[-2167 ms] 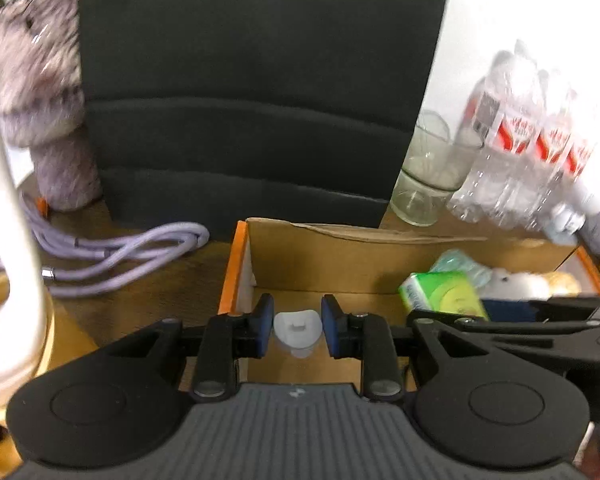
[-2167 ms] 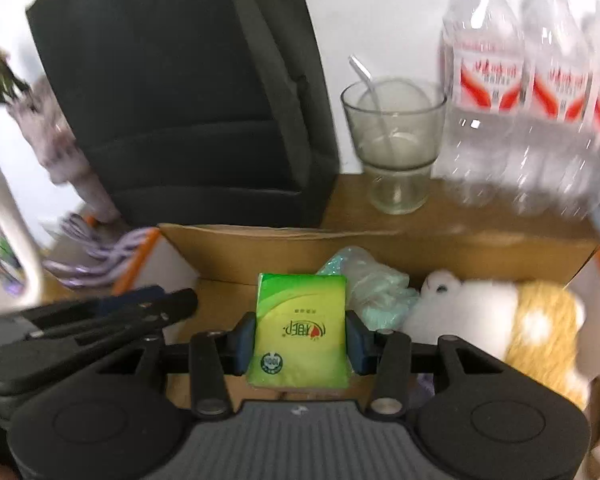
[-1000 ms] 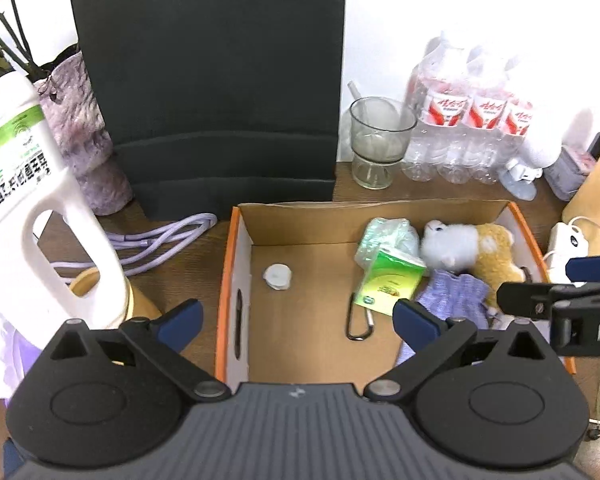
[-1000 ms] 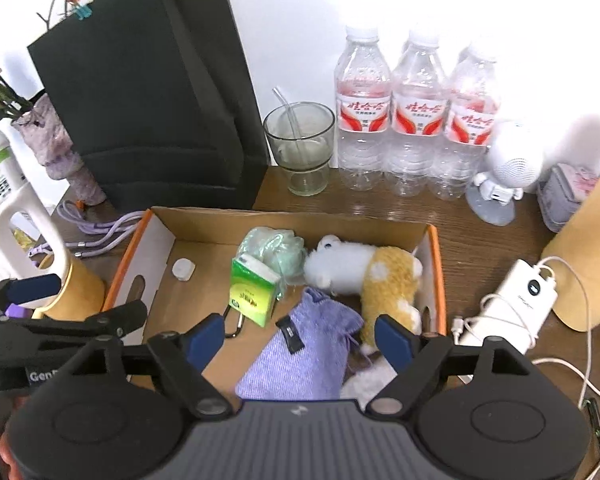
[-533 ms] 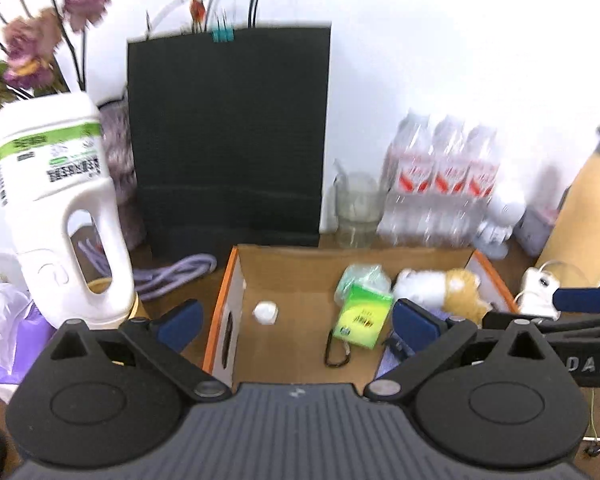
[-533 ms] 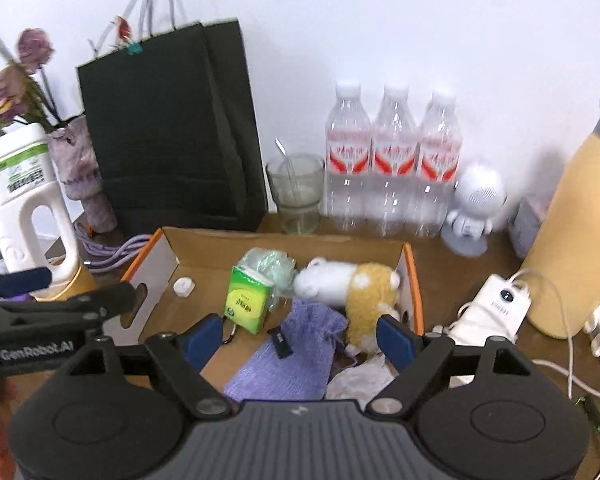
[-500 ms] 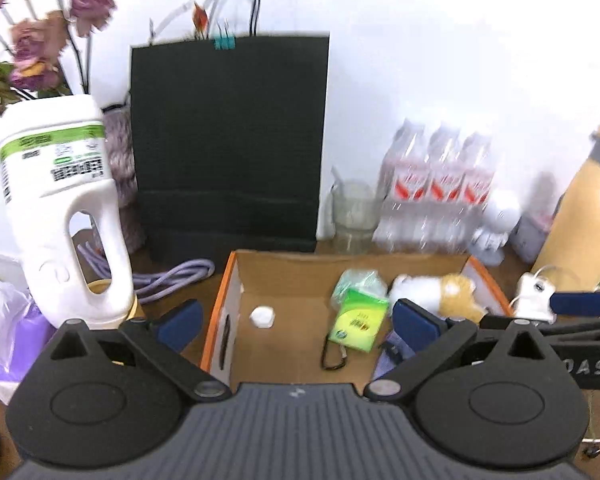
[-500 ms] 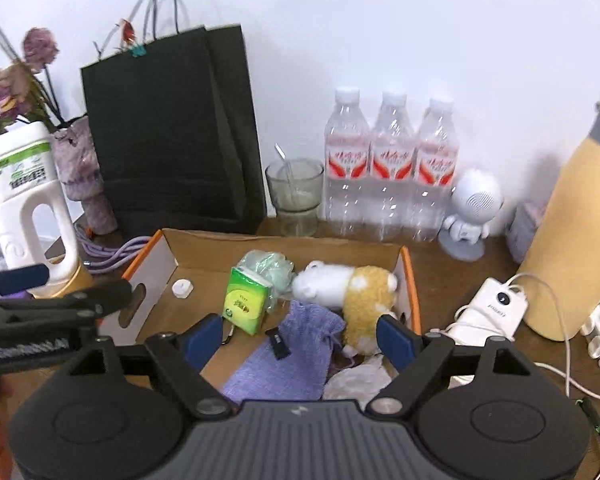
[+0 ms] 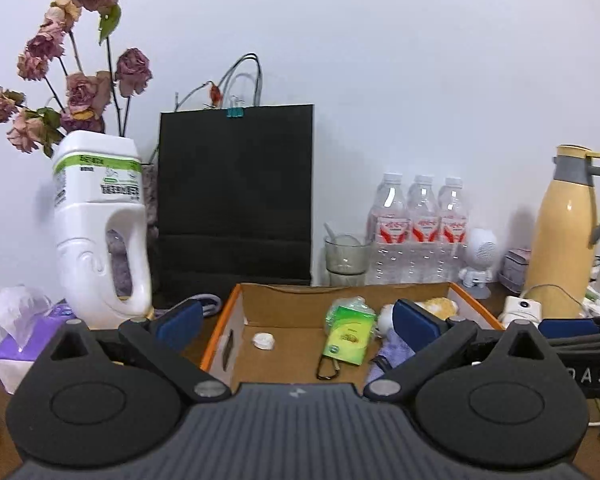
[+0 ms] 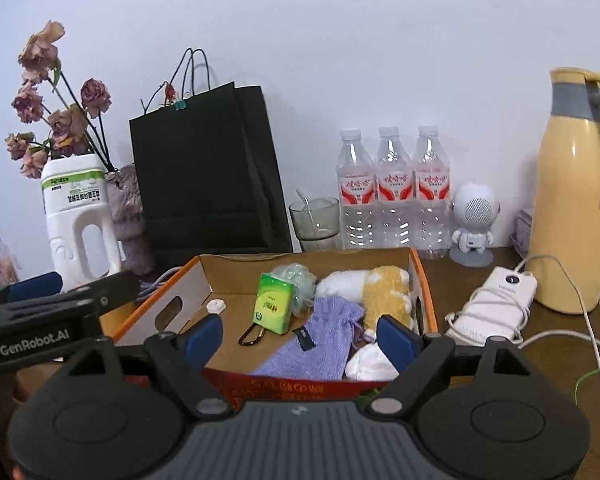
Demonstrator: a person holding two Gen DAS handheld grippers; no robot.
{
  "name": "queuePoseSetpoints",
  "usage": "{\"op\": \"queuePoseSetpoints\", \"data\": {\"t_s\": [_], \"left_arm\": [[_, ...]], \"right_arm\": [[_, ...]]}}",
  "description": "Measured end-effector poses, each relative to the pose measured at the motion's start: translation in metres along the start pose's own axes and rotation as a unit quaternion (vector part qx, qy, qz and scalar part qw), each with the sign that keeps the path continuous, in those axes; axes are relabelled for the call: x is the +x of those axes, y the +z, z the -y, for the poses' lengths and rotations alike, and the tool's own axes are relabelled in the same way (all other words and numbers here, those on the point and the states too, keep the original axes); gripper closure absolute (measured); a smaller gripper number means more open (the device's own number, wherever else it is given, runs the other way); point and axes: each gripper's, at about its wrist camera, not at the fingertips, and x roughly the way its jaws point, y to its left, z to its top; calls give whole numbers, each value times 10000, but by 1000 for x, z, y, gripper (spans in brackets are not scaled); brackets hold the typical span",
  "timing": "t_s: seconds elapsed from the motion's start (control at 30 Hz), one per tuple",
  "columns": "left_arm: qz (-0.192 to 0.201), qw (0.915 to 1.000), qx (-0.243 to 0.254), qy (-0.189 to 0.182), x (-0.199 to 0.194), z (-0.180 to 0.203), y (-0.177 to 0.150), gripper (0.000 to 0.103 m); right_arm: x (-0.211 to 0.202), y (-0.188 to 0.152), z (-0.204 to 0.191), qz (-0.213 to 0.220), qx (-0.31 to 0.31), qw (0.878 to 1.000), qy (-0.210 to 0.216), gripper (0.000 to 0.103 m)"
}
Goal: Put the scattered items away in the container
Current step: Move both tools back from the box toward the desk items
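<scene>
Detergent jug (image 10: pixel 78 216): standing upright far left of the right gripper's left finger, well clear of the box; green band with print too small to read.
Left gripper (image 9: pixel 296 322): released, fingers spread wide with nothing between them; held back and above the box, likely because nothing is left to carry.
Left gripper body seen from the right view: "GenRobot.AI" in white on the black housing, left of the right gripper's left finger.
Cardboard box (image 10: pixel 188 284): between and just beyond the spread fingers in both views; red print on the near outer wall, not legible.
White cap (image 10: pixel 215 306): loose on the box floor, just beyond the right gripper's left finger.
Green tissue pack (image 10: pixel 274 304): inside the box, propped tilted against a pale green mesh pouch (image 10: pixel 300 280), so kept from lying flat; red logo, unreadable.
Carabiner (image 10: pixel 252 336): flat on the box floor at the pack's foot.
Purple drawstring pouch (image 10: pixel 324 336): inside, between the fingers, black tag showing.
Plush toy (image 10: pixel 364 284): lying along the box's right wall, beyond the right finger.
Right gripper (image 10: pixel 300 336): released, empty.
Water bottles (image 10: pixel 392 192): behind the box, red labels, script unreadable.
Progress: judged finished, or close to it.
</scene>
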Motion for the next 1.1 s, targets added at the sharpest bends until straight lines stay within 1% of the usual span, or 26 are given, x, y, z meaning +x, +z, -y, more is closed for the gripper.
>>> {"op": "queuePoseSetpoints", "data": {"t_s": [0.1,0.17,0.3,0.37,0.43,0.5,0.57,0.67,0.73,0.8,0.9,1.0,1.07,1.1], "left_arm": [[-139,9998,40,-103,-12,0,-10,0],[-296,9994,134,-138,-25,0,-22,0],[-660,9974,76,-273,-55,-6,-53,0],[-805,9961,20,-349,-73,-9,-68,0],[-911,9953,-30,-331,-94,-12,-83,0],[-954,9947,-73,-367,-113,-14,-95,0],[-975,9945,-156,-339,-134,-17,-107,0],[-936,9948,-31,-393,-158,-24,-121,0],[-1040,9939,41,-370,-165,-30,-128,0],[-1118,9930,-1,-379,-171,-35,-133,0],[-1195,9922,-98,-354,-173,-47,-136,0],[-1321,9911,-119,-138,-162,-56,-135,0],[-1384,9903,-153,-6,-155,-66,-136,0],[-1406,9899,-188,38,-152,-71,-136,0]], "right_arm": [[-13,-9,-2,-4,-51,10000,-82,19],[-22,-21,-5,-158,-149,9997,-71,18],[-43,-57,-15,-504,-353,9981,-74,18],[-59,-76,-21,-610,-408,9973,-78,18],[-78,-93,-26,-662,-406,9970,-61,17],[-98,-108,-31,-674,-382,9970,34,17],[-117,-120,-37,-687,-489,9964,72,17],[-145,-137,-45,-632,-575,9963,58,16],[-157,-148,-47,-687,-469,9964,181,16],[-166,-159,-50,-784,-397,9956,338,17],[-170,-169,-58,-866,-541,9935,507,18],[-162,-166,-67,-868,-757,9907,728,20],[-149,-159,-72,-897,-885,9881,878,30],[-140,-154,-76,-922,-989,9862,959,31]]}}
